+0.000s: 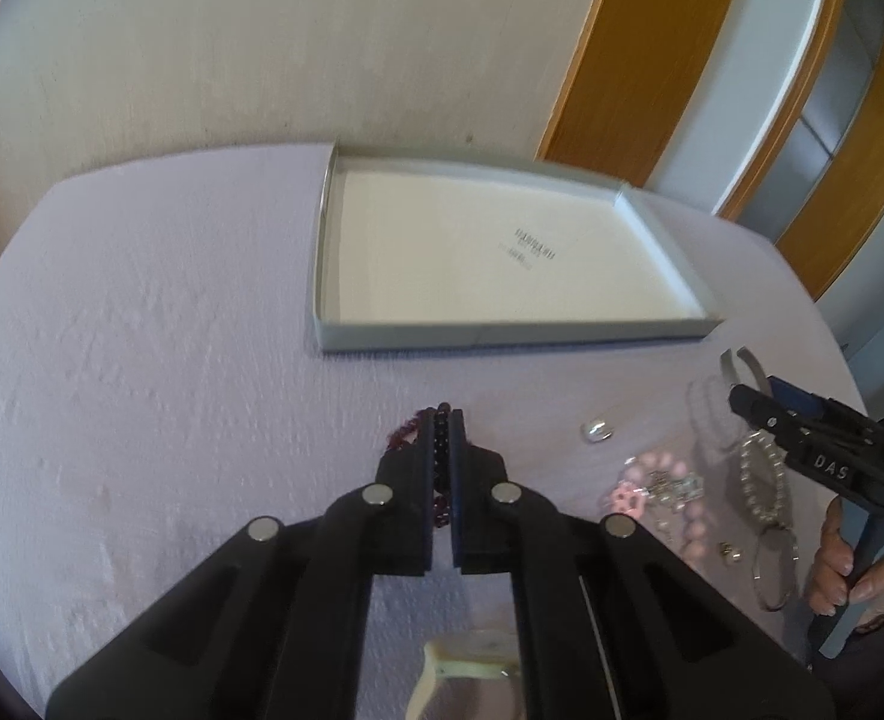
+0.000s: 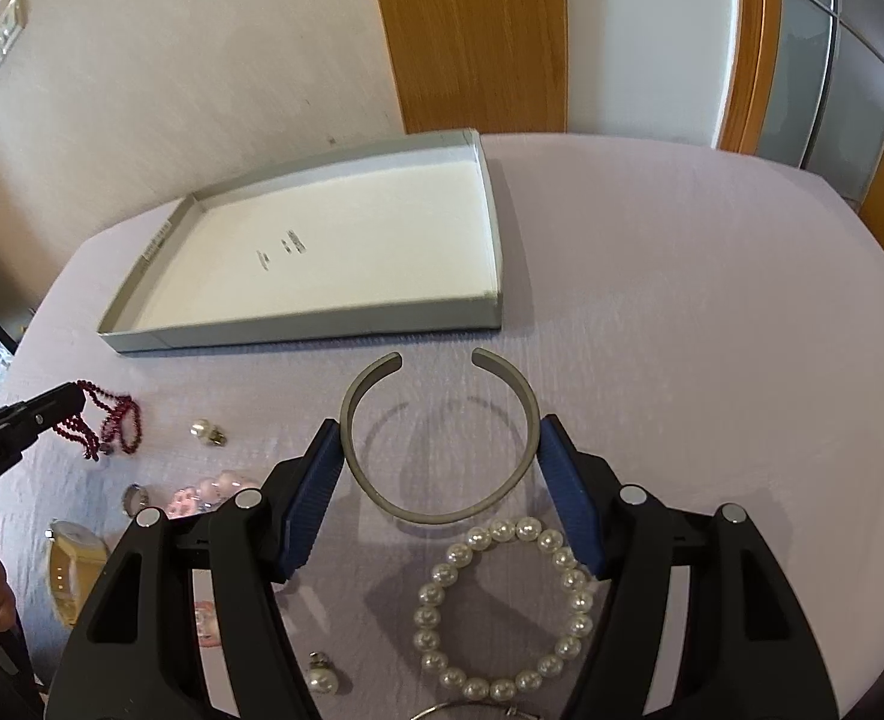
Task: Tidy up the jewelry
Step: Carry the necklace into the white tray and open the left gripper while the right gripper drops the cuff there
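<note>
My left gripper [image 1: 441,420] is shut on a dark red bead necklace [image 1: 409,429]; in the right wrist view the necklace [image 2: 106,420] hangs from its tip just above the table. My right gripper [image 2: 442,438] is shut on a grey open cuff bangle [image 2: 436,438], pads against its two sides, held a little above the cloth. The bangle also shows in the left wrist view [image 1: 742,369]. An empty shallow grey box [image 1: 472,336] [image 2: 298,336] lies at the back of the table.
A pearl bracelet [image 2: 502,606], pearl earrings [image 2: 205,432], a ring [image 2: 136,498], pink bead pieces [image 2: 214,489] and a yellow watch [image 2: 70,564] lie on the lilac cloth. A rhinestone bracelet [image 1: 763,480] and thin hoop [image 1: 772,570] lie under the right gripper.
</note>
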`<state>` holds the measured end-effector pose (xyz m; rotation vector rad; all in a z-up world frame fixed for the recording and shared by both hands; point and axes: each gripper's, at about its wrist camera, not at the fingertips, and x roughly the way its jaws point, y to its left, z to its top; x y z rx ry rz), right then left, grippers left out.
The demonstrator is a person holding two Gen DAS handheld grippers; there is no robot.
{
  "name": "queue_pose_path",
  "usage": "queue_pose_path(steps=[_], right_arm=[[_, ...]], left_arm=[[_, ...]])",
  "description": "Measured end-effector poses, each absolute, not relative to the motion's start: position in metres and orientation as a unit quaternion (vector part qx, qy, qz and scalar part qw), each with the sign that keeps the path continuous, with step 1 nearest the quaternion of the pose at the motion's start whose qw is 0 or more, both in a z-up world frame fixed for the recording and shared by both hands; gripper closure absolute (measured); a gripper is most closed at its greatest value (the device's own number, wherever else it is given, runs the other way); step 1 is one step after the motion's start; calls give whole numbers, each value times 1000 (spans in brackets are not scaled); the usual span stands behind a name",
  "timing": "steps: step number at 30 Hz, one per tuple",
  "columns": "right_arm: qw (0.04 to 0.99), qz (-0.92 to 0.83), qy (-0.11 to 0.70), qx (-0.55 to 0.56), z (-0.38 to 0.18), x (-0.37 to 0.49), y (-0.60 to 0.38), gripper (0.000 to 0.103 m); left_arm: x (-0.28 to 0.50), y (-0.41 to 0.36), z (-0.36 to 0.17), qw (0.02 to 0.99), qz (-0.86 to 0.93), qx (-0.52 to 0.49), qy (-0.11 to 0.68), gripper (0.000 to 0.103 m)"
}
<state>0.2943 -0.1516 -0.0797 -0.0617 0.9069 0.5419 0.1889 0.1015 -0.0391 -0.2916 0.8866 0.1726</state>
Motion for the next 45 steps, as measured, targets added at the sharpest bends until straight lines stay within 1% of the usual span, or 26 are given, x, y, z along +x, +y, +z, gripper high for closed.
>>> queue_pose_path(steps=[7,14,21,24,28,36,45], right_arm=[[869,271,414,-30,-57,291,-149,36],[873,280,399,-30,-35,298,-143,36],[877,294,380,-30,-10,318,-126,36],[873,305,381,-22,-4,337,-114,36],[866,311,392,-32,-12,361,-95,36],[840,306,447,-39,-58,423,-64,35],[830,290,474,-47,-84,458,-47,35]], left_arm=[[183,97,-2,906,75,-137,393,99],[187,90,41,923,77,-112,361,99],[212,96,82,935,96,-100,328,99],[229,101,88,936,99,-101,322,99],[258,109,80,933,106,-104,329,99],[308,129,34,919,116,-108,362,99],[342,148,-14,904,128,-107,393,99]])
